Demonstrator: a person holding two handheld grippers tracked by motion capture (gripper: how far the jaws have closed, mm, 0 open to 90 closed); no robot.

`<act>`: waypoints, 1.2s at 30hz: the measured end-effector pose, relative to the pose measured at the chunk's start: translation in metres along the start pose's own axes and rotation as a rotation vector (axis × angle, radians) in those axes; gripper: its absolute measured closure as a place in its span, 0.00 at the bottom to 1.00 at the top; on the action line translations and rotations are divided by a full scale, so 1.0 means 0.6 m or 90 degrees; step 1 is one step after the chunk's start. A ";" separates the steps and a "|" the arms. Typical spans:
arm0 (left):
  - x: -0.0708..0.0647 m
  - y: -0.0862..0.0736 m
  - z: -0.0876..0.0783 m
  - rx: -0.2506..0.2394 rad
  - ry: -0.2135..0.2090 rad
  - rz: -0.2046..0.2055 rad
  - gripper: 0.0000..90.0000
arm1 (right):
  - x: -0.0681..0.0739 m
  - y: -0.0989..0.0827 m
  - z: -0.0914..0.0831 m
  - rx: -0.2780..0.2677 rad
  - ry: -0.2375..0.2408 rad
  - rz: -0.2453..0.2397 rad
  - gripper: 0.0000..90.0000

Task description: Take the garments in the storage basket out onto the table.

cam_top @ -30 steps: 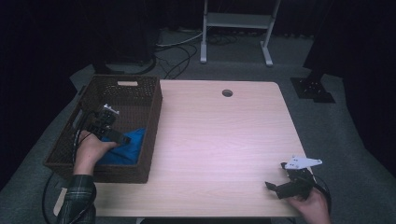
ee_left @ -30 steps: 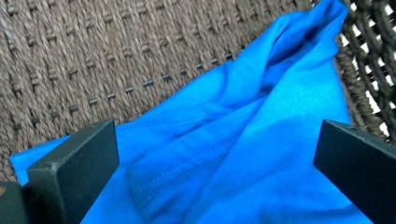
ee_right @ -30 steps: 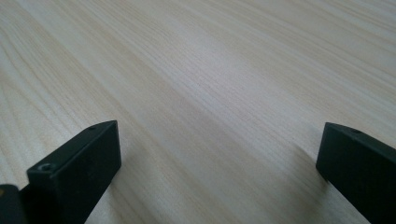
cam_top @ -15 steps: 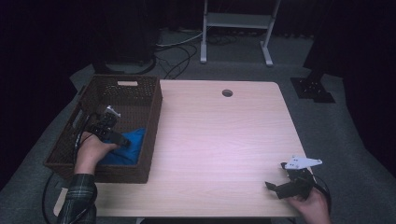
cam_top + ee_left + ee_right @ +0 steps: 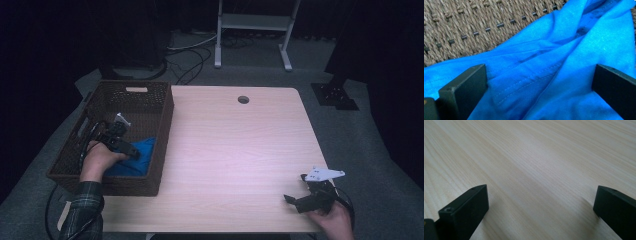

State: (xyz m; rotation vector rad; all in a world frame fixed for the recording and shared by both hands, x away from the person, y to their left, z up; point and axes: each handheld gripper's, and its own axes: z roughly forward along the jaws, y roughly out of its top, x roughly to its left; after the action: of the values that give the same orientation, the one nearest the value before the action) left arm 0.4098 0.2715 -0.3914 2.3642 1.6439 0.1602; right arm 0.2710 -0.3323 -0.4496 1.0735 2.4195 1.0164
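Left tool (image 5: 131, 149): inside the basket (image 5: 150, 87), low over the cloth (image 5: 141, 152); its jaws stand wide apart, one on each side of a fold, and grip nothing.
Left tool, own view: between the jaws lies a stitched seam of the cloth (image 5: 554, 75); behind the cloth is the woven wall of the basket (image 5: 461, 27).
Left hand (image 5: 97, 157): it holds the tool from the near side, and a plaid sleeve (image 5: 84, 212) comes in from the bottom edge.
Cloth: blue, crumpled, on the basket floor toward the near right corner, against the right wall.
Basket: dark brown wicker, on the left end of the tabletop (image 5: 235, 150), with a slot handle in the far wall.
Right tool (image 5: 292, 200): near the front right corner of the tabletop, well apart from the basket; jaws wide, nothing between them.
Right tool, own view: bare pale wood (image 5: 536, 170) lies under and between the jaws.
Right hand (image 5: 335, 222): at the tabletop's near edge, holding the tool.
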 end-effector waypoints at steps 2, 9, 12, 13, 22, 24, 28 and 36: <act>0.000 0.001 0.002 0.005 0.000 0.003 0.00 | 0.000 0.000 0.000 0.000 0.000 0.000 0.00; 0.002 0.002 0.006 0.009 -0.008 -0.003 0.00 | 0.000 0.000 0.000 0.000 0.000 0.000 0.00; 0.001 0.002 0.009 0.009 -0.008 0.000 0.00 | 0.000 0.000 0.000 0.000 0.000 0.000 0.00; 0.001 0.002 0.010 0.010 -0.006 0.002 0.00 | 0.000 0.000 0.000 0.000 0.000 0.000 0.00; -0.010 0.006 0.015 0.029 0.031 0.016 0.03 | 0.000 0.000 0.000 0.000 0.000 0.000 0.00; -0.013 0.006 0.014 0.030 0.037 0.019 0.05 | 0.000 0.000 0.000 0.000 0.000 0.000 0.00; -0.021 0.004 0.001 0.021 0.024 0.034 0.28 | 0.000 0.000 0.000 0.000 0.000 0.000 0.00; -0.023 0.004 -0.010 0.020 0.010 0.027 0.76 | 0.000 0.000 0.000 0.000 0.000 0.000 0.00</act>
State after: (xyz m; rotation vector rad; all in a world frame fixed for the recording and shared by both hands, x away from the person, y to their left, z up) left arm 0.4055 0.2589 -0.3842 2.4285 1.6162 0.1625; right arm 0.2710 -0.3323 -0.4496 1.0727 2.4195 1.0161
